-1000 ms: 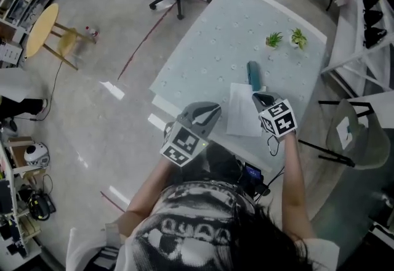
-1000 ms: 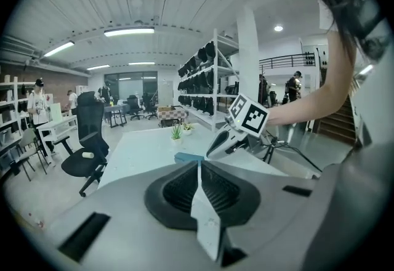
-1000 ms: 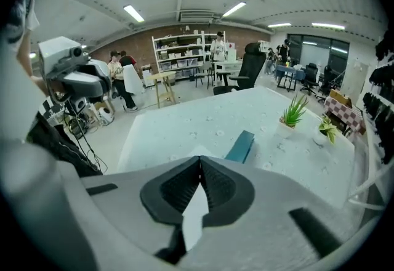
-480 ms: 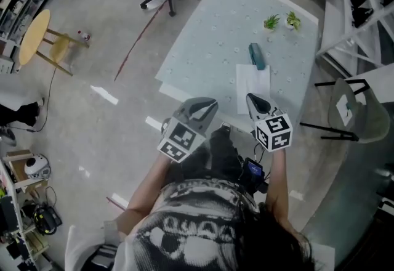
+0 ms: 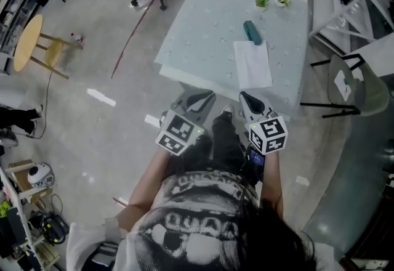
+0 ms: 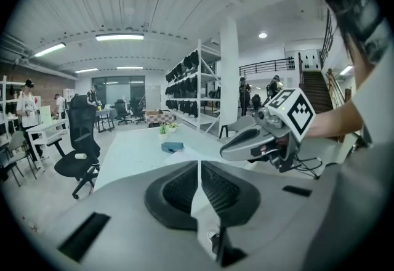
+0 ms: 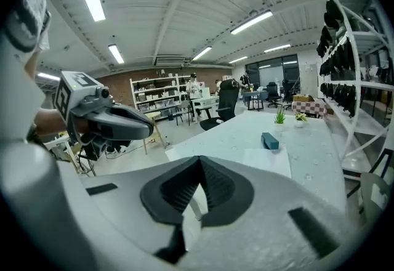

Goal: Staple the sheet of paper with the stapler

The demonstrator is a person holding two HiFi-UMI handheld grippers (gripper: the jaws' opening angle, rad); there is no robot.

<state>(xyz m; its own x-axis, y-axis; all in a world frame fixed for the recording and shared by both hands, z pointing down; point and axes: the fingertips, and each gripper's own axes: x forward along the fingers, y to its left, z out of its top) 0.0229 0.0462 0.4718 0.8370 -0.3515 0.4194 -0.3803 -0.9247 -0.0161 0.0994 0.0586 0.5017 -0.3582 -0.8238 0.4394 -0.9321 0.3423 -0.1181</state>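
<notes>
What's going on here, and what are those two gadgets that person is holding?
A person stands just off the near edge of a pale table with a two-jaw gripper in each hand. The left gripper and the right gripper are both shut and empty, held side by side short of the table. A sheet of paper lies flat on the table, with a teal stapler just beyond its far edge. Neither is being touched, so no stapling is under way right now.

No readable text or numbers anywhere, shirt print [image 5: 197, 226] perhaps lettering (too blurred to make out)
</notes>
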